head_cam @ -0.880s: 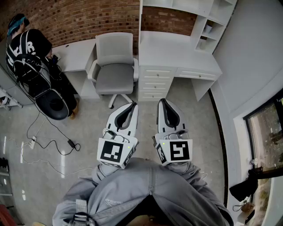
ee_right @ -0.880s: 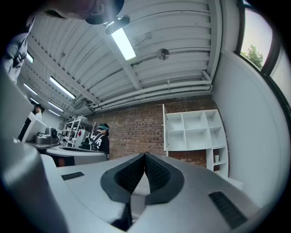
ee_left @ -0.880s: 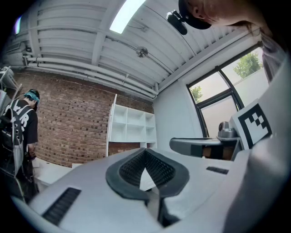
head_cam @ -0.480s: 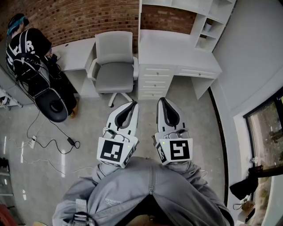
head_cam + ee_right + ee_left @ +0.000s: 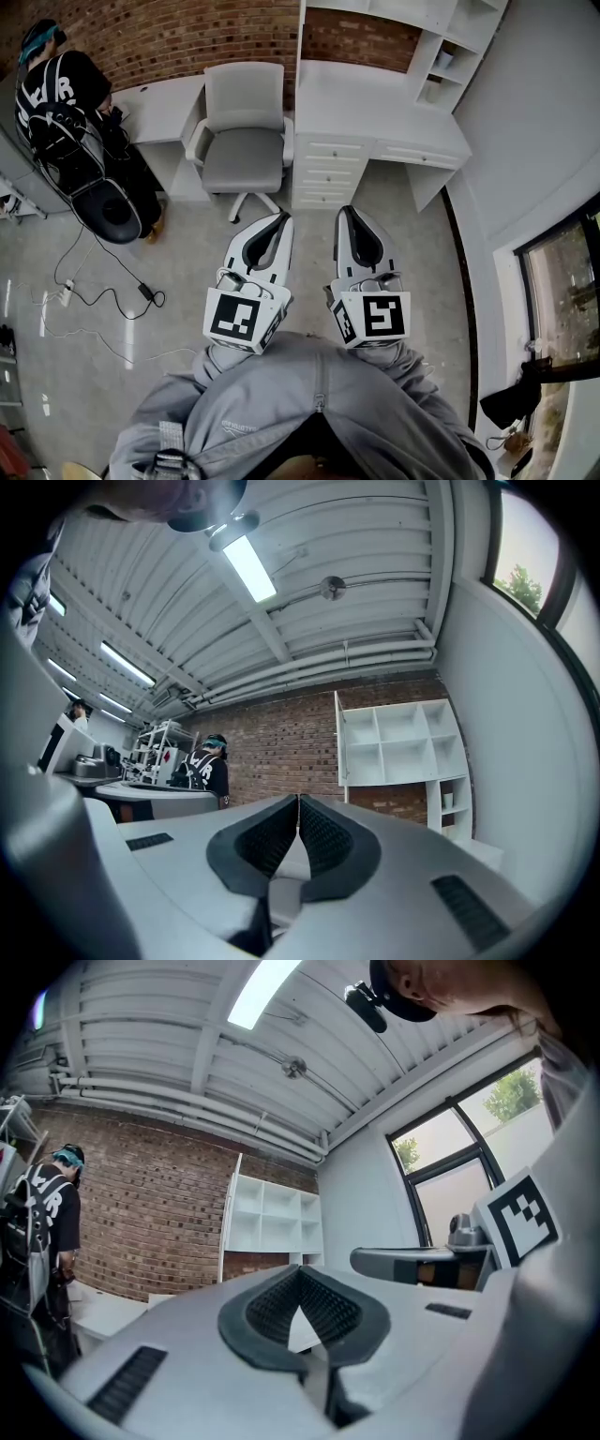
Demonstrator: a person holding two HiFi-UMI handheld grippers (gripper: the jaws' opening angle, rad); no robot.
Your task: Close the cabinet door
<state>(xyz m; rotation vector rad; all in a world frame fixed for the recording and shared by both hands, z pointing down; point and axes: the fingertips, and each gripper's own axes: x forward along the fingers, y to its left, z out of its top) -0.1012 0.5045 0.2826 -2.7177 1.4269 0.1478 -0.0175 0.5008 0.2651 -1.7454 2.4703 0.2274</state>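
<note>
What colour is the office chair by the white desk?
The office chair is light grey; the head view shows it best.

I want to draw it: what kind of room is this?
Probably an office or workroom: a white desk with drawers, a grey swivel chair and open white shelves stand along a brick wall.

Changes are slight and show in the head view only.

- The room sits a little higher in the picture. The grey office chair (image 5: 242, 131) and the drawer unit (image 5: 328, 174) of the white desk (image 5: 384, 117) have crept toward the top edge.
- The bystander (image 5: 61, 98) at the left wall has shifted up and slightly right. The black round object (image 5: 105, 214) on the floor beside them has moved the same way.
- The power strip (image 5: 64, 296) and the black cable adapter (image 5: 143, 291) lie higher and further left.
- The dark object (image 5: 511, 398) below the window has slid left and down.
</note>
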